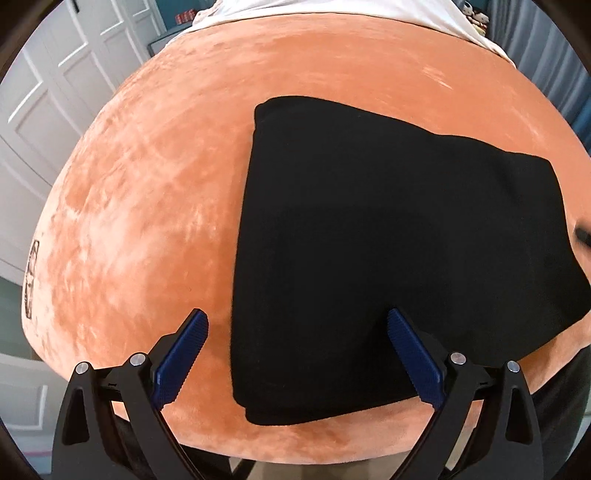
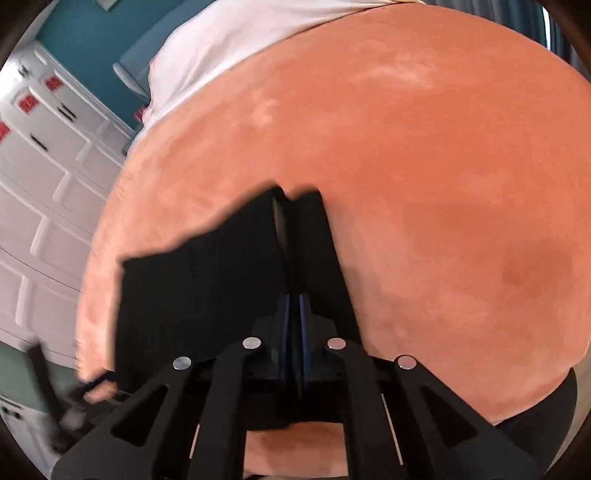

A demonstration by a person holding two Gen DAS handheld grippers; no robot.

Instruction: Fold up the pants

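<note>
Black pants (image 1: 388,240): folded left, blurred right.

Black pants (image 1: 388,258) lie folded into a flat block on orange velvety cover (image 1: 147,206), right of centre. Left gripper (image 1: 297,325) hangs above the pants' near left edge, jaws wide apart, blue ribbed pads (image 1: 184,354) touching nothing. White sheet (image 1: 332,11) at the far edge. White panelled doors (image 1: 48,110) on the left.
</note>
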